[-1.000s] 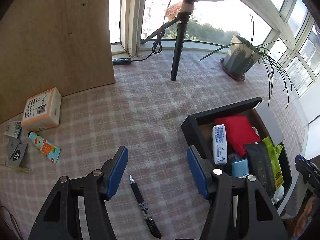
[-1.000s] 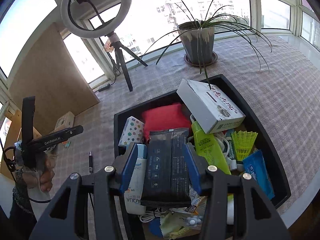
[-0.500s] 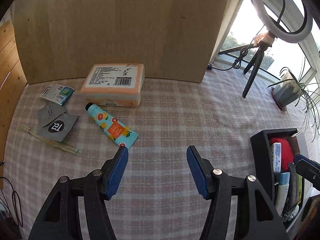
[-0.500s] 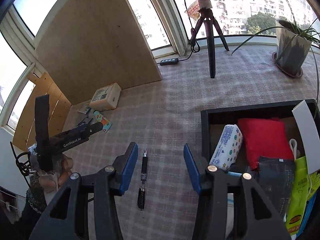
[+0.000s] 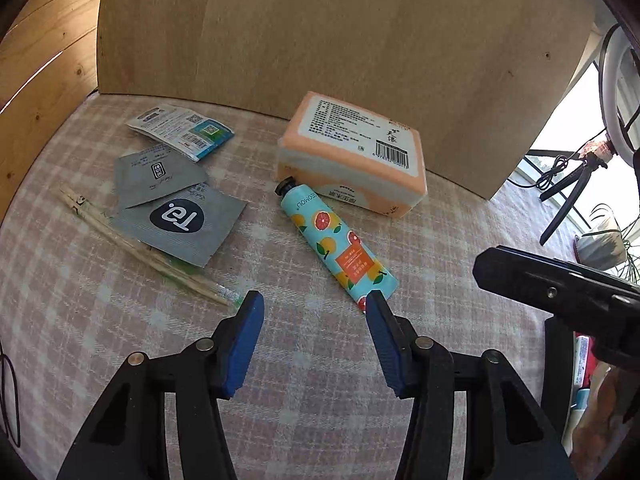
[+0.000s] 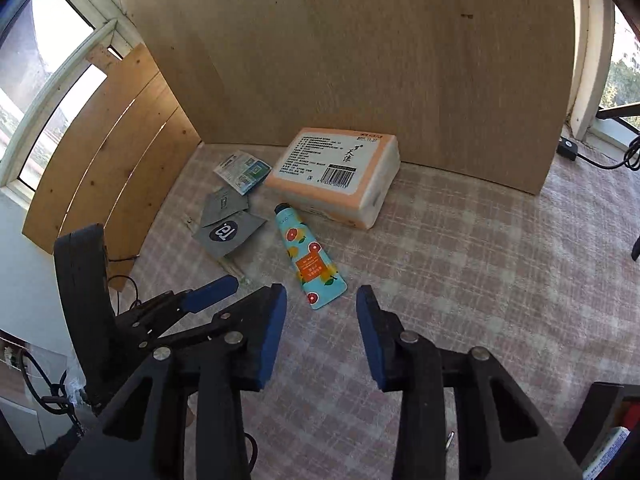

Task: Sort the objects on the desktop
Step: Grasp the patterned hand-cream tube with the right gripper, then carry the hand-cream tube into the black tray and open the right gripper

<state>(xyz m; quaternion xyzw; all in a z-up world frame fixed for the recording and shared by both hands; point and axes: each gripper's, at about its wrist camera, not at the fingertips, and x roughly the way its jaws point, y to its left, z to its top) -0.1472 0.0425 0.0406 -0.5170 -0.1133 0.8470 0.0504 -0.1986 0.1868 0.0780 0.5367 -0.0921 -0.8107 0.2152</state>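
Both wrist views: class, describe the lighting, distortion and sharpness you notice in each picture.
Left wrist view: sun and soft shadow fall across the checked cloth, the wooden board bows outward, and the tube's print stays sharp. Right wrist view: windows blow out at left, the board's edges curve, and the pack's small text blurs.

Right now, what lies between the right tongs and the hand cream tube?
Only bare checked cloth. In the right wrist view the right tongs, open and just narrowing, sit short of the tube.

A home sunroom: checked tablecloth (image 5: 304,420), bay windows (image 6: 52,80), potted plant (image 5: 604,240), ring-light tripod (image 5: 572,196).
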